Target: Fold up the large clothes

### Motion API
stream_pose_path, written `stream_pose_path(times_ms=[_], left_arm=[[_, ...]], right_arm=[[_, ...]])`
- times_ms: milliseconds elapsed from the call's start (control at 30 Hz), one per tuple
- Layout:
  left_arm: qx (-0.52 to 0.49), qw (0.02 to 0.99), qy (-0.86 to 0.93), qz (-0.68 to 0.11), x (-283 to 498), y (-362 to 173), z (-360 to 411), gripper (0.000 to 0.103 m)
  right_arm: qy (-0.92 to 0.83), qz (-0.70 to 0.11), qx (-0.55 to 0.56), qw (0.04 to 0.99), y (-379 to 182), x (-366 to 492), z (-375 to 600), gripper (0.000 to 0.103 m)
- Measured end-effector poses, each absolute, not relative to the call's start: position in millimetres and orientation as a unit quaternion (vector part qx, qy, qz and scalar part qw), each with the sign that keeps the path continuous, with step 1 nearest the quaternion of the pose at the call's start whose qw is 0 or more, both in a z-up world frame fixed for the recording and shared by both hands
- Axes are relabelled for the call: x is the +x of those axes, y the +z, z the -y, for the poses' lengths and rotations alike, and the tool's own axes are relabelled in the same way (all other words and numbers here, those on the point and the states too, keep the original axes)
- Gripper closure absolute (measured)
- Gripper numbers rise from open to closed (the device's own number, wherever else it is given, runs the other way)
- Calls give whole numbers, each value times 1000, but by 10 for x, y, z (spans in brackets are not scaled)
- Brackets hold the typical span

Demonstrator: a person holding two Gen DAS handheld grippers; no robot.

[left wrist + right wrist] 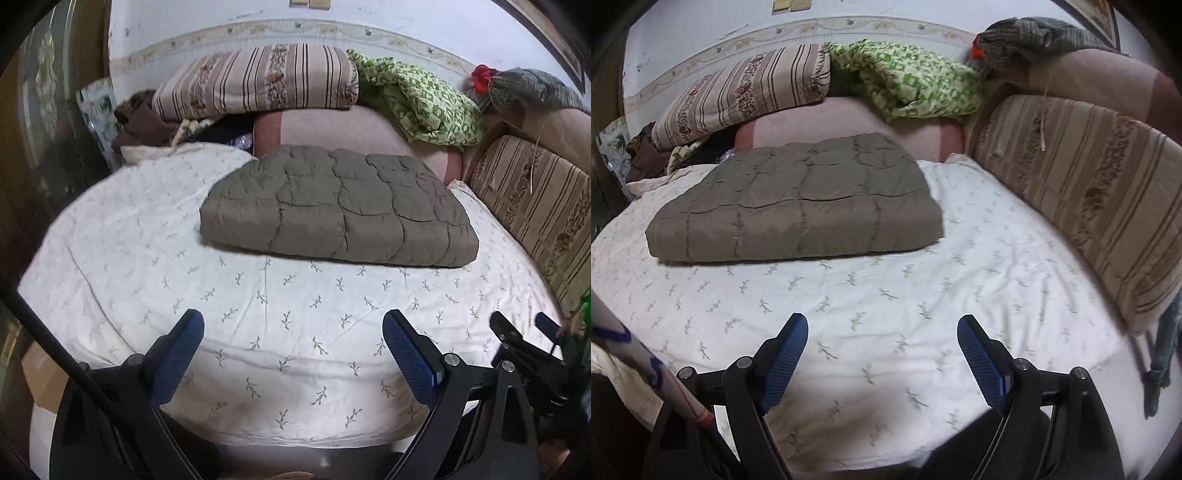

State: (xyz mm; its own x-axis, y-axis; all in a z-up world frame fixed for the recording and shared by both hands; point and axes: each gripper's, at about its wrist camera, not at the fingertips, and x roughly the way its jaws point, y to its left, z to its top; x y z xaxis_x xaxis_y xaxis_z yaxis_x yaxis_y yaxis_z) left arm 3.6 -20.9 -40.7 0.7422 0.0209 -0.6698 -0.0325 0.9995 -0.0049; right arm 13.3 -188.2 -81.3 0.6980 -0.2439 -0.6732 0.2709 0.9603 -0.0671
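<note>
Leaf-print bedsheet (295,332) lies bare near you; beyond it the grey quilted jacket (332,206) sits folded flat. Your left gripper (293,354) and right gripper (882,354) hang spread, empty — folding looks finished.

Both wrist views downward, sharing folded quilt (338,208).

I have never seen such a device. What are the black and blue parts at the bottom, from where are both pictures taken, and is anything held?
They are two hand-held grippers, each with a camera looking along its fingers. One picture comes from the left gripper, the other from the right gripper. Both look down at a bed with a white sheet. On it lies a folded grey quilted garment. Behind it are striped cushions and a green cloth. Both grippers are open and hold nothing.
</note>
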Motion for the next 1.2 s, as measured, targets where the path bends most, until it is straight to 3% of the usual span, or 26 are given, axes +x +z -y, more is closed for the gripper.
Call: stream_pose_path(times_ms=[267,1200], left_arm=[[24,935,30,-352,-21,-416,287,6],[-9,917,27,-399,41,-667,38,6]], right_arm=[[-157,-364,25,918,-783,-40,1979,16],[-150,-375,-23,914,-728,-94,1596,14]])
